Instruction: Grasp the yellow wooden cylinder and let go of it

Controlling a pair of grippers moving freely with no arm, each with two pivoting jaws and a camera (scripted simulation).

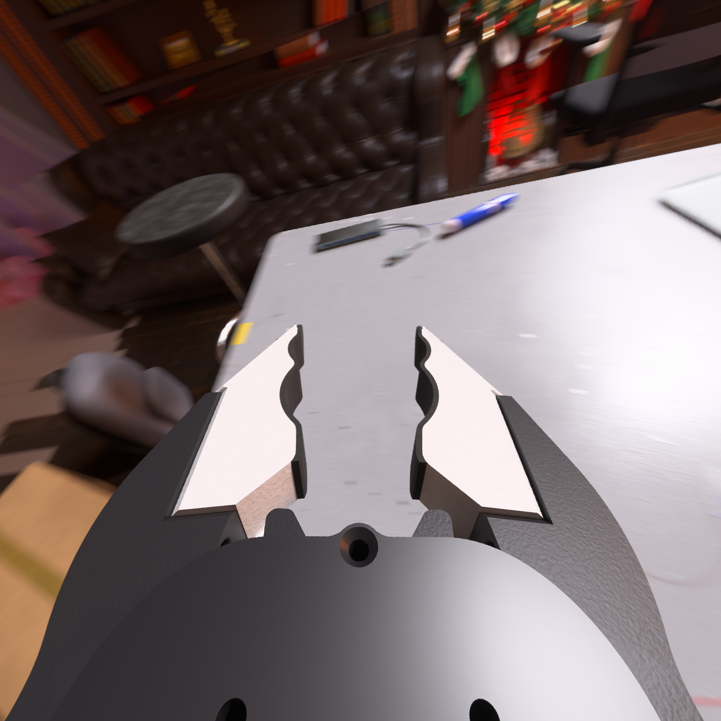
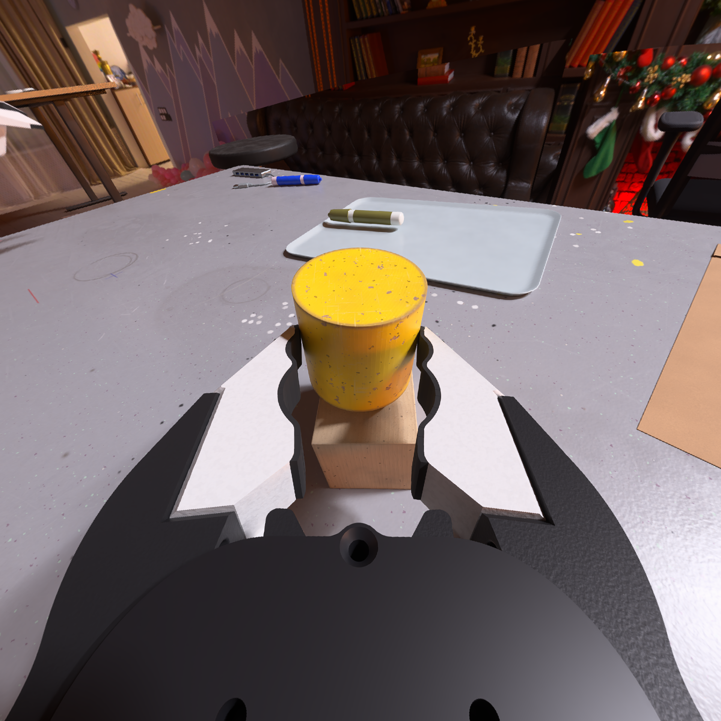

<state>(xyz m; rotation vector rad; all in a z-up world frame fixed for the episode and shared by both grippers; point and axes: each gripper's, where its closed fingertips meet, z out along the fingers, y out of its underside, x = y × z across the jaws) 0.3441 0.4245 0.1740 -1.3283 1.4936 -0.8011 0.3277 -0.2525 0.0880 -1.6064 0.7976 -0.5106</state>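
The yellow wooden cylinder (image 2: 359, 312) stands upright on a small pale wooden block (image 2: 364, 452) on the grey table. My right gripper (image 2: 359, 329) straddles the cylinder, with a fingertip close against each side at mid-height. Its jaws stand as wide as the empty left gripper's, so it reads as open. The block sits between the finger bases. My left gripper (image 1: 359, 327) is open and empty above bare table near the table's left edge. The cylinder is not in the left wrist view.
A light blue tray (image 2: 487, 249) lies behind the cylinder with an olive green marker (image 2: 364, 217) on it. A blue marker (image 2: 296, 180) and a USB hub (image 2: 249, 172) lie at the far edge. Brown cardboard (image 2: 694, 370) lies at right. A stool (image 1: 183, 210) stands beyond the table's left edge.
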